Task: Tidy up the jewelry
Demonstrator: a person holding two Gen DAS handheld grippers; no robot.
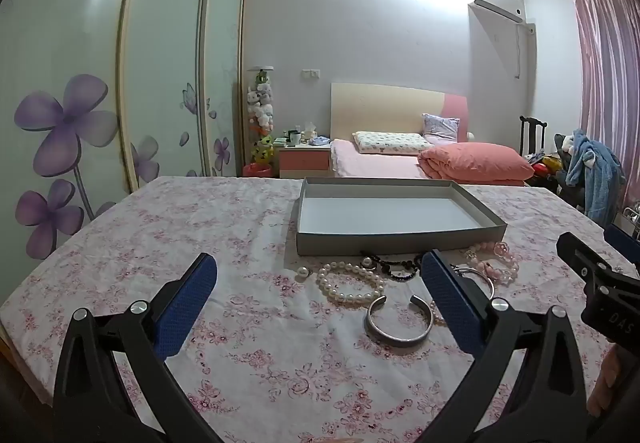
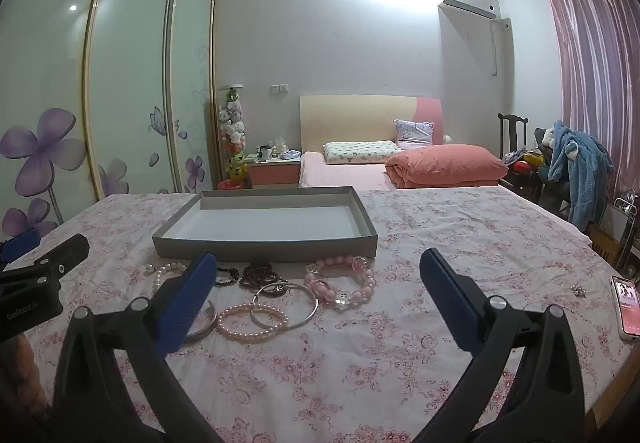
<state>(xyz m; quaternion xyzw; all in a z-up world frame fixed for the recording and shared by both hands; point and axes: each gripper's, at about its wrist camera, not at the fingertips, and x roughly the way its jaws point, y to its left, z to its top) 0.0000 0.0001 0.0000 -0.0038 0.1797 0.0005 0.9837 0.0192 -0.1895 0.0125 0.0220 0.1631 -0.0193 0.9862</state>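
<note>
A shallow grey box [image 1: 400, 241] stands empty on the flowered tablecloth. In front of it lies the jewelry: a white pearl bracelet [image 1: 348, 285], a black bead bracelet [image 1: 394, 268], a silver cuff [image 1: 400, 327] and a pink bead bracelet [image 1: 498, 263]. The right wrist view adds a thin silver bangle [image 2: 306, 307], a pink pearl bracelet [image 2: 252, 321] and a dark red bead bracelet [image 2: 260, 275]. My left gripper [image 1: 319, 263] hovers open over the left of the pile. My right gripper [image 2: 318, 259] is open above its right side. Neither touches anything.
A phone [image 2: 626, 307] with a lit screen lies at the table's right edge, a small sparkly piece [image 2: 579, 290] beside it. A single pearl [image 1: 303, 273] sits left of the pile. Behind the table are a bed [image 2: 360, 171], wardrobe doors and a chair with clothes.
</note>
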